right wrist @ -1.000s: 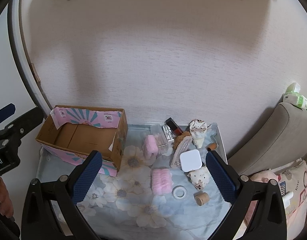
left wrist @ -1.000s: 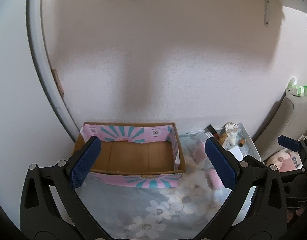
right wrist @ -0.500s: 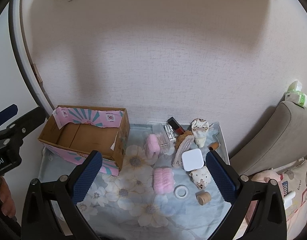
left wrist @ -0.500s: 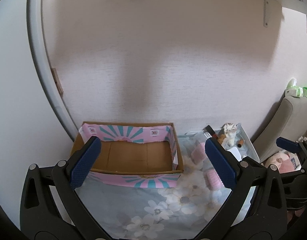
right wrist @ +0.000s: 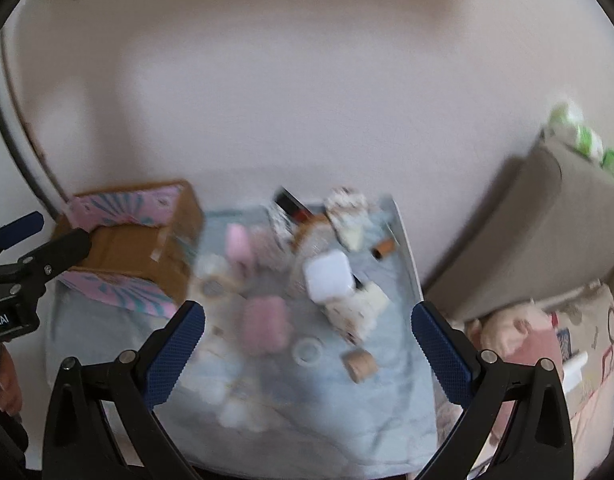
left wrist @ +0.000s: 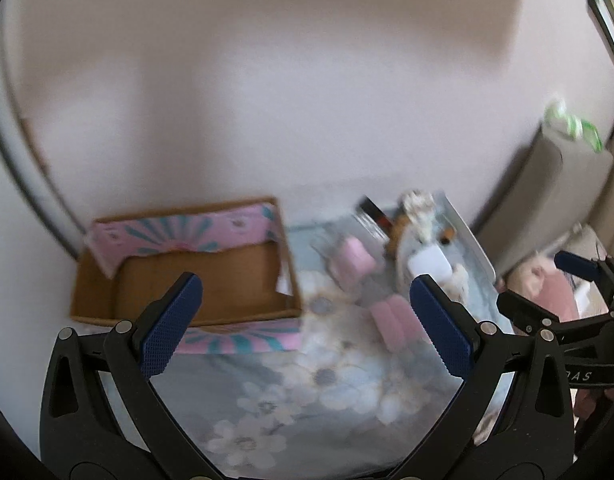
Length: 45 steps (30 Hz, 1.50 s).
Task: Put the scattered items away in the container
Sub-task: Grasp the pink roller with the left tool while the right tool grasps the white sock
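— While nothing is being gripped, how are the two tools being held?

— Both are being kept above the bedding with fingers spread wide and empty: the left gripper (left wrist: pixel 303 324) is being aimed between the cardboard box (left wrist: pixel 195 280) and the clutter, and the right gripper (right wrist: pixel 307 344) is being aimed at the clutter itself. Both views are being smeared by motion, so an approach is judged to be under way.

— Where are the things being tidied?

— The box is being left open at the left, against the wall, and nothing is being seen inside it. The scattered items are being left to its right: a white square case (right wrist: pixel 327 276), a pink fluffy roll (right wrist: pixel 263 324), a second pink roll (right wrist: pixel 239 244), a tape ring (right wrist: pixel 308 351) and a small cork-coloured cylinder (right wrist: pixel 361 364). The box is judged to be placed close by so that carries are being kept short.

— And the surroundings?

— Everything is being supported by a pale blue floral quilt (left wrist: pixel 307 392), wrinkled and soft. A plain pale wall (right wrist: pixel 307 100) is being faced, and a grey cushion (right wrist: pixel 527 240) is being seen at the right
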Each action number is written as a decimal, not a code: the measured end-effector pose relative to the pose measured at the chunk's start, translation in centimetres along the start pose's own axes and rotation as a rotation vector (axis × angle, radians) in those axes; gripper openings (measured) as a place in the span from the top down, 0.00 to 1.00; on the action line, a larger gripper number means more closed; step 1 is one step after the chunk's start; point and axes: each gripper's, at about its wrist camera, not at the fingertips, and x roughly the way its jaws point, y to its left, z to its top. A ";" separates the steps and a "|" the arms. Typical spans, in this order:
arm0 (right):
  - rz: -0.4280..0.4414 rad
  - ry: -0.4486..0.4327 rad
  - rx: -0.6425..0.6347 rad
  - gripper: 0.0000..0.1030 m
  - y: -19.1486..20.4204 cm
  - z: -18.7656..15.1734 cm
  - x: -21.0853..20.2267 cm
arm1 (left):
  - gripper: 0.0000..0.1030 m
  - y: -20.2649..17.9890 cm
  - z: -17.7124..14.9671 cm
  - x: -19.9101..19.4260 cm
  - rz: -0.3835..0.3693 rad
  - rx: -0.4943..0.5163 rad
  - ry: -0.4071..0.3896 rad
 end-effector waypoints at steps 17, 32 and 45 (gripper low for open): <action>-0.038 0.105 0.095 0.01 -7.3 -5.1 10.3 | 0.17 -8.0 -2.4 16.7 0.071 0.116 0.162; 0.041 0.153 0.105 0.41 -7.7 -4.1 17.2 | 0.75 -7.1 -2.7 23.2 0.118 0.060 0.249; 0.048 0.135 0.143 0.70 -7.2 -4.4 15.4 | 0.79 -7.0 -2.2 21.0 0.087 0.064 0.218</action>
